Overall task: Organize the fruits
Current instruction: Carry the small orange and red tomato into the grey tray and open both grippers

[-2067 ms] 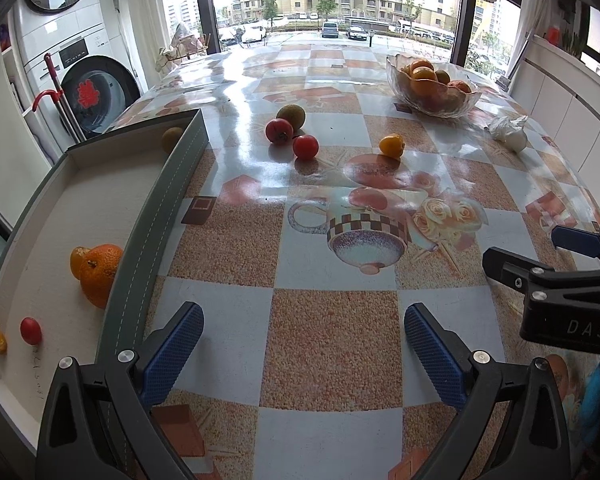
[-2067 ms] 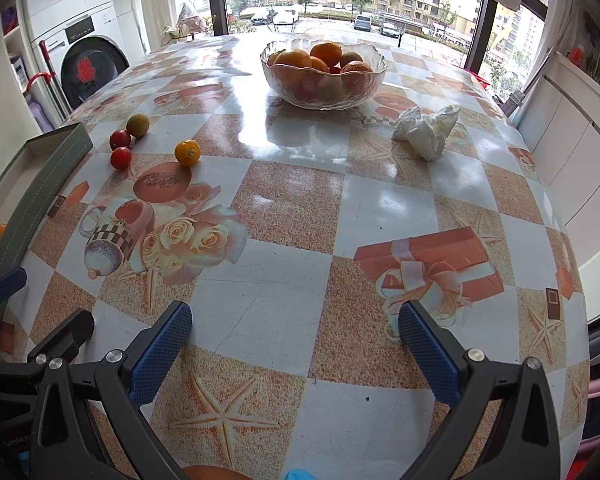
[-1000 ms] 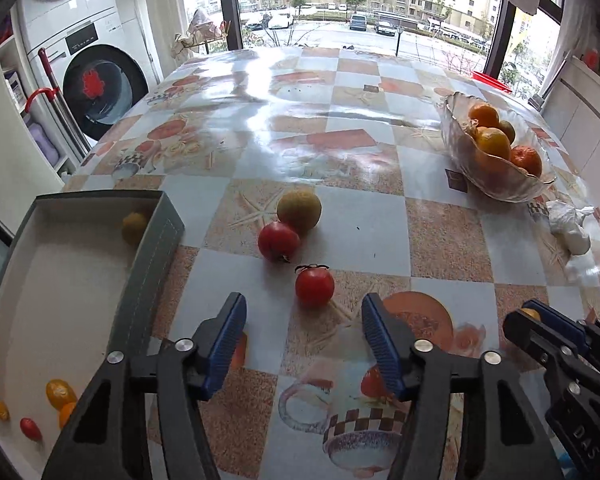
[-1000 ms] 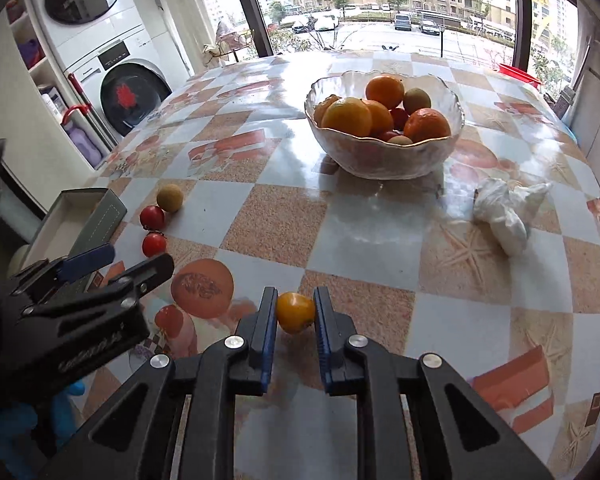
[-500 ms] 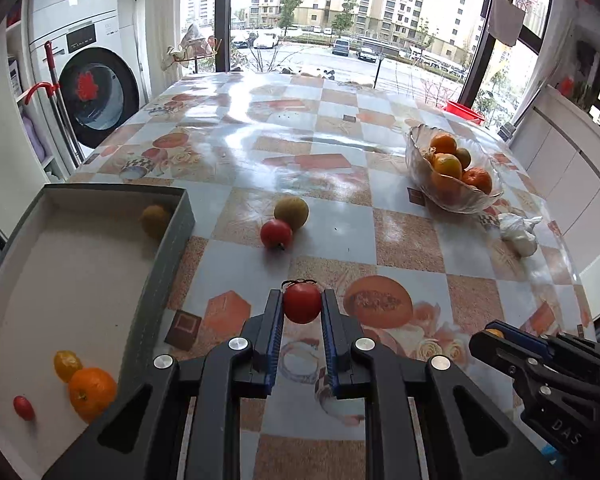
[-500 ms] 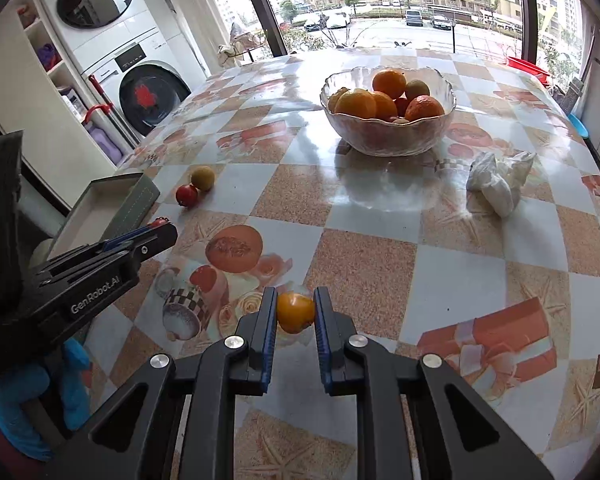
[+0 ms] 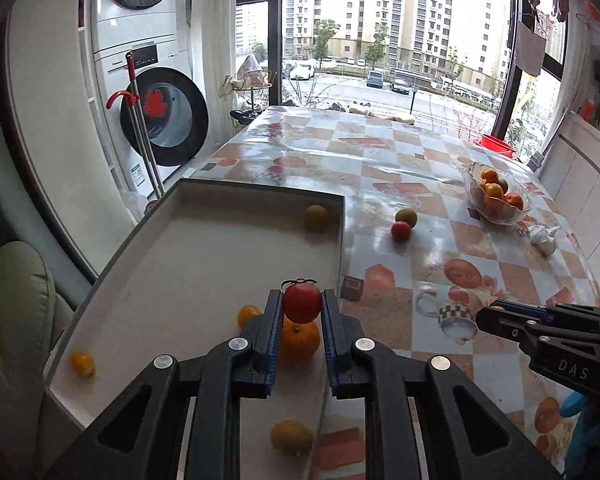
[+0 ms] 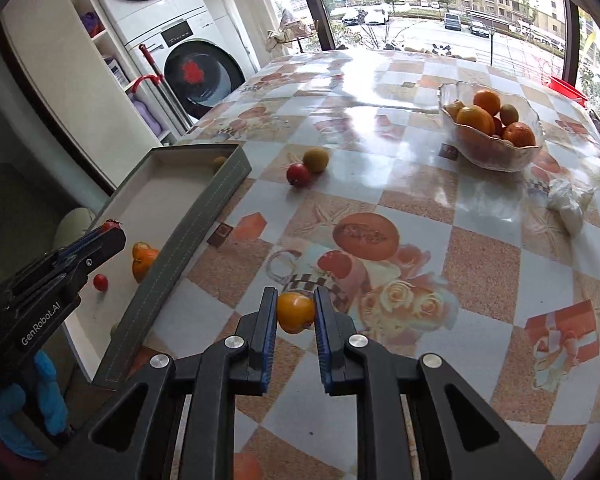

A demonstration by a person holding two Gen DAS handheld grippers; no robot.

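Observation:
My left gripper (image 7: 300, 309) is shut on a red tomato (image 7: 302, 302) and holds it above the grey tray (image 7: 204, 248), over an orange (image 7: 299, 340) lying in it. The tray also holds several small yellow and brown fruits (image 7: 316, 217). My right gripper (image 8: 296, 313) is shut on a small orange-yellow fruit (image 8: 295, 312) above the table, just right of the tray's wall (image 8: 188, 256). A red tomato (image 8: 298, 175) and a brown fruit (image 8: 316, 159) lie together on the table.
A glass bowl (image 8: 496, 156) of oranges and other fruit stands at the far right of the table, a crumpled white tissue (image 8: 568, 204) beside it. Washing machines (image 7: 156, 92) stand left of the table. A window is behind.
My left gripper has carried the red tomato left, from over the table to over the tray. My right gripper has moved left toward the tray with the orange-yellow fruit.

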